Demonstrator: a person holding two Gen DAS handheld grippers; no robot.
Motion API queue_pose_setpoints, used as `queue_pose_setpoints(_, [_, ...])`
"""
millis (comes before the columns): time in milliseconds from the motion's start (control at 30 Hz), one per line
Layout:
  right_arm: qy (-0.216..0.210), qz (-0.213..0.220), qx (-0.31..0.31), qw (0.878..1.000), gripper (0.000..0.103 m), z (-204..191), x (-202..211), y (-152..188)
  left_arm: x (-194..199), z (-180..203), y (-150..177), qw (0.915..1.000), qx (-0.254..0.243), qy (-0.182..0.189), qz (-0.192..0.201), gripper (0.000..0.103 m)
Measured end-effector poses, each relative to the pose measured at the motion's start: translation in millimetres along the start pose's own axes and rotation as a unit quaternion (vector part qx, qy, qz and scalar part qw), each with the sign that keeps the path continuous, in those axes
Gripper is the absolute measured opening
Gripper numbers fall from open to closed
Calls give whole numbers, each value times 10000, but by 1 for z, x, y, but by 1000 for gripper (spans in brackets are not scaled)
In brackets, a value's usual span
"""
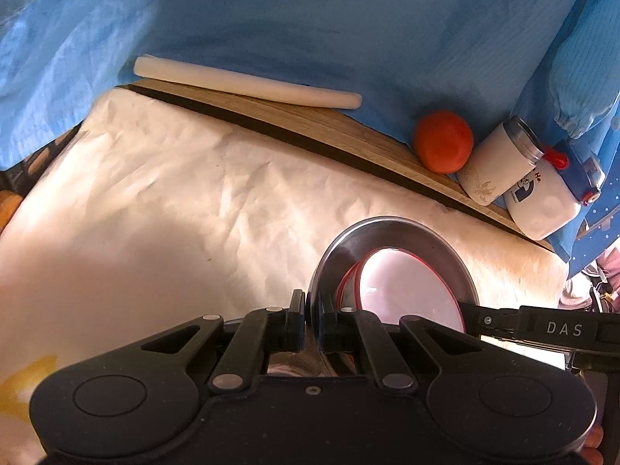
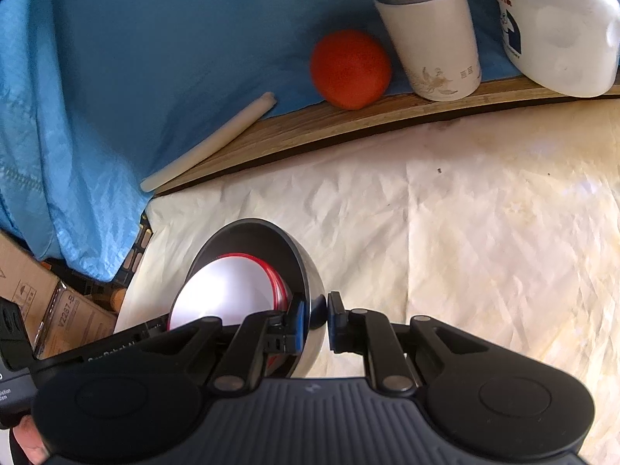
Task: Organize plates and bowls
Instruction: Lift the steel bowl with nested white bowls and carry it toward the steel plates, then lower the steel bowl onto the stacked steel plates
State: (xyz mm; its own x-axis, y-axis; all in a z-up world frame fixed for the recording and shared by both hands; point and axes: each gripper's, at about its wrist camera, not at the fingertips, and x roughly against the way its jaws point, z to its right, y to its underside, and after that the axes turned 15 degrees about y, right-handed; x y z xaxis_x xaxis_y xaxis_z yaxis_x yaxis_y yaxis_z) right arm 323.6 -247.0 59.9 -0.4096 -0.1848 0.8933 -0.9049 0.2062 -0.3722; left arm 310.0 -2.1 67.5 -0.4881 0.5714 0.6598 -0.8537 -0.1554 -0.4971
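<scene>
A steel bowl [image 1: 391,238] has a white bowl with a red rim [image 1: 410,290] nested inside it, over the cream cloth. My left gripper [image 1: 313,310] is shut on the steel bowl's left rim. The right gripper's finger [image 1: 474,310] reaches the bowl's opposite rim from the right. In the right wrist view, the steel bowl [image 2: 267,236] with the white bowl [image 2: 228,290] fills the lower left. My right gripper [image 2: 316,321] is shut on its wall, one pad inside and one outside. The left gripper's arm [image 2: 131,335] comes in from the left.
A wooden ledge [image 1: 310,120] runs along the back under blue fabric [image 1: 310,19]. On it lie a white rod [image 1: 248,81], an orange fruit [image 2: 350,69], a white flask [image 2: 430,35] and a white jug [image 2: 554,27]. Cardboard boxes [image 2: 58,310] stand off the table's left edge.
</scene>
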Motion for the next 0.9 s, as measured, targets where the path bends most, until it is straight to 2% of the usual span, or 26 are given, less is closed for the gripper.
queue_pose_setpoints(900, [-23,-90,474,9988,13,-44,13,53,56,-32,48,9997,71,-178,154,3])
